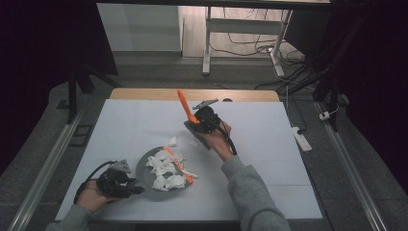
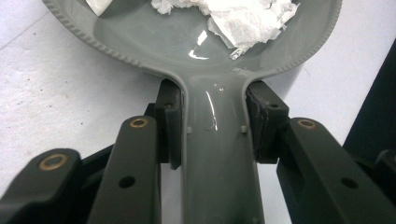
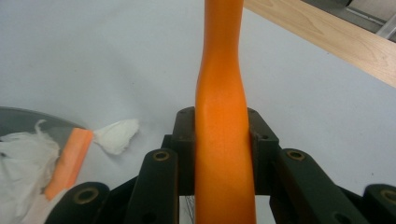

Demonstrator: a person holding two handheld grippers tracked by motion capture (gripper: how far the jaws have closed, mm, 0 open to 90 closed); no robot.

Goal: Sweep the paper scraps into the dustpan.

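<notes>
Between left jaws, grey dustpan handle, orange handle between right jaws

The high view is dim, its left and right edges falling into near-black, while the white table cover is evenly lit from above with soft shadows. Both gripper views are brighter and soft at the bottom. Glare streaks the glossy grey pan.

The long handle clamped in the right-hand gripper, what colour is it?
Bright orange. The handle shows best in the right gripper view, clamped between the jaws.
</notes>
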